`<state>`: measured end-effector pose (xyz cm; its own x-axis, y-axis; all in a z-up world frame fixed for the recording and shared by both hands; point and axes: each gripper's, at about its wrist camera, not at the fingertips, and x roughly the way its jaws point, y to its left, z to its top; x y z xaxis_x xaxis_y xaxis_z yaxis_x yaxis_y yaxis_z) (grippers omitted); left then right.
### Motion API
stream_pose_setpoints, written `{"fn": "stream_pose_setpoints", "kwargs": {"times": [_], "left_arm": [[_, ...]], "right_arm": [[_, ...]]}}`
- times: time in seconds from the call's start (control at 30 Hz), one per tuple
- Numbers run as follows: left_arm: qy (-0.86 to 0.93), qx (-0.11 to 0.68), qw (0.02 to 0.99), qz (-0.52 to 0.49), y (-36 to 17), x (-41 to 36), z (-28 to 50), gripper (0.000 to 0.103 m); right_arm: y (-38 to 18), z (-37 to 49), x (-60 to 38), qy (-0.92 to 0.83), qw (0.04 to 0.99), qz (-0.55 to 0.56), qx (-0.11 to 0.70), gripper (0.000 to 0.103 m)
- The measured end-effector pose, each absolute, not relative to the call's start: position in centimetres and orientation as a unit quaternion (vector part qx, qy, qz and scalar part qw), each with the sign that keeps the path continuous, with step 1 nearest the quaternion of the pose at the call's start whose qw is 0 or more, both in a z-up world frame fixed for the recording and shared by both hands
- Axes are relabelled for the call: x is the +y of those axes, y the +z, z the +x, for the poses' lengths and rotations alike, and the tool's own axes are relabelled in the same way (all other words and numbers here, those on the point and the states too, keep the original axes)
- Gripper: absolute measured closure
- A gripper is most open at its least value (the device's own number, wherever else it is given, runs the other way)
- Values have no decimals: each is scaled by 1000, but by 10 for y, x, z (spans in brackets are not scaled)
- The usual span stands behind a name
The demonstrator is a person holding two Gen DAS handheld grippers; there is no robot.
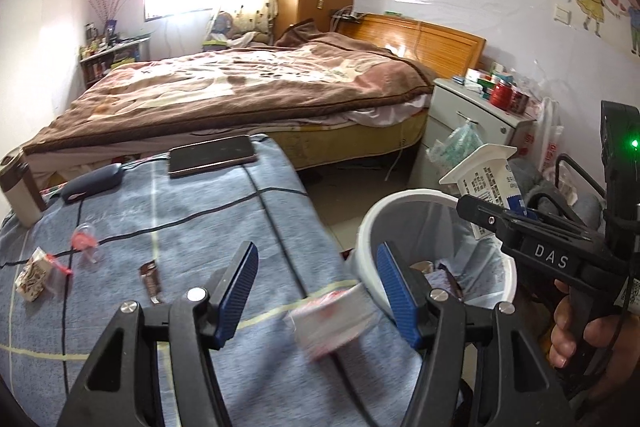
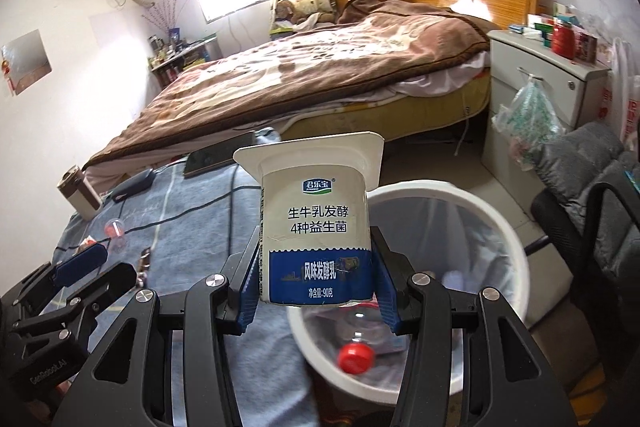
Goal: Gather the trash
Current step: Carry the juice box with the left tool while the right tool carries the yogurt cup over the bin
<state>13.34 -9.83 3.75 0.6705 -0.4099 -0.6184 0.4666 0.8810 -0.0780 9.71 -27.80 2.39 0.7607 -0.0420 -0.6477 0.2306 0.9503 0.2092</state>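
Note:
My right gripper [image 2: 316, 287] is shut on a white and blue yogurt cup [image 2: 316, 223] and holds it upright beside the near rim of the white trash bin [image 2: 504, 223]. The cup [image 1: 486, 183] also shows over the bin [image 1: 370, 227] in the left wrist view. My left gripper [image 1: 316, 279] is open over the blue cloth surface [image 1: 200, 211]; a blurred clear wrapper with red marks [image 1: 332, 319] lies or falls between its fingers, apart from them. A brown snack wrapper [image 1: 151, 279], a clear red-tipped piece [image 1: 85, 241] and a small packet [image 1: 34, 274] lie on the cloth.
The bin holds a clear bottle with a red cap [image 2: 354, 357] and other trash. A phone [image 1: 212, 155], a dark case [image 1: 94, 181] and a tan flask [image 1: 18, 189] sit at the cloth's far end. Beyond are a bed [image 1: 240, 87], a nightstand [image 1: 468, 115] and a chair [image 2: 592, 195].

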Motion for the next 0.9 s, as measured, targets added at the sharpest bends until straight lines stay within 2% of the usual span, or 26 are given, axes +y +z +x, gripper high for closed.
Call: {"fn": "stream_pose_setpoints", "kwargs": {"times": [0.03,0.2,0.33,0.4,0.5,0.63,0.9], "left_arm": [[-240,330,912,47,35,-103,133,44],[-250,346,902,63,20,-115,135,44],[-208,359,907,74,5,-115,142,31],[-203,376,901,73,-4,-113,148,31],[-204,378,901,65,-11,-108,147,25],[-217,376,899,60,-13,-109,146,21],[-243,366,897,47,-14,-118,140,21]], "right_arm": [[23,96,-282,-79,927,140,339,53],[16,91,-296,-93,923,148,343,53],[11,90,-299,-92,922,151,345,53],[10,88,-299,-89,922,153,345,53],[10,89,-298,-84,922,153,345,53],[8,91,-296,-77,922,154,347,53],[8,89,-294,-73,922,150,349,53]]}}
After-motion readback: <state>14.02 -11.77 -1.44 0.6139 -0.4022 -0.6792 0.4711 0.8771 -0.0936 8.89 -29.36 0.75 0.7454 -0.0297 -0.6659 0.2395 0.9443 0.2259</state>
